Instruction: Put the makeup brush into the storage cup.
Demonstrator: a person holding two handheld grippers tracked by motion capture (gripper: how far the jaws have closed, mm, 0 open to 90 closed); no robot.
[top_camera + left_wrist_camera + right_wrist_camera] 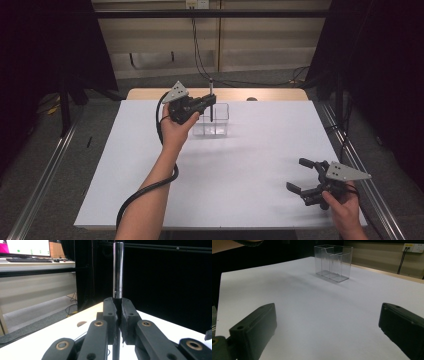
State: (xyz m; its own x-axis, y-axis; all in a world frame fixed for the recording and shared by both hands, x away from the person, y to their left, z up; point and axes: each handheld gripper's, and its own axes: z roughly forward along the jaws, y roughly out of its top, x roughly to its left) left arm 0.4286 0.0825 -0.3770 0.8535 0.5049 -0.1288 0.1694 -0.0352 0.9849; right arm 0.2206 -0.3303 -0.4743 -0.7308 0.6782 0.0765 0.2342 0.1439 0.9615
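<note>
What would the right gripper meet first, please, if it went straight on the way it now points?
Judging by its own view, the right gripper, jaws open, looks across bare white table toward the clear two-compartment box. Nothing lies between, so the box would probably come first, though it may sit slightly off the line.

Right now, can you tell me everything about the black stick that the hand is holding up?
The pen is a slim round rod, glossy black with a shiny silvery band, probably plastic or metal. It stands upright, pinched low on its shaft between the shut jaws of the left gripper. In the high view it hangs over the clear plastic holder; whether its lower end is already inside, I cannot tell.
</note>
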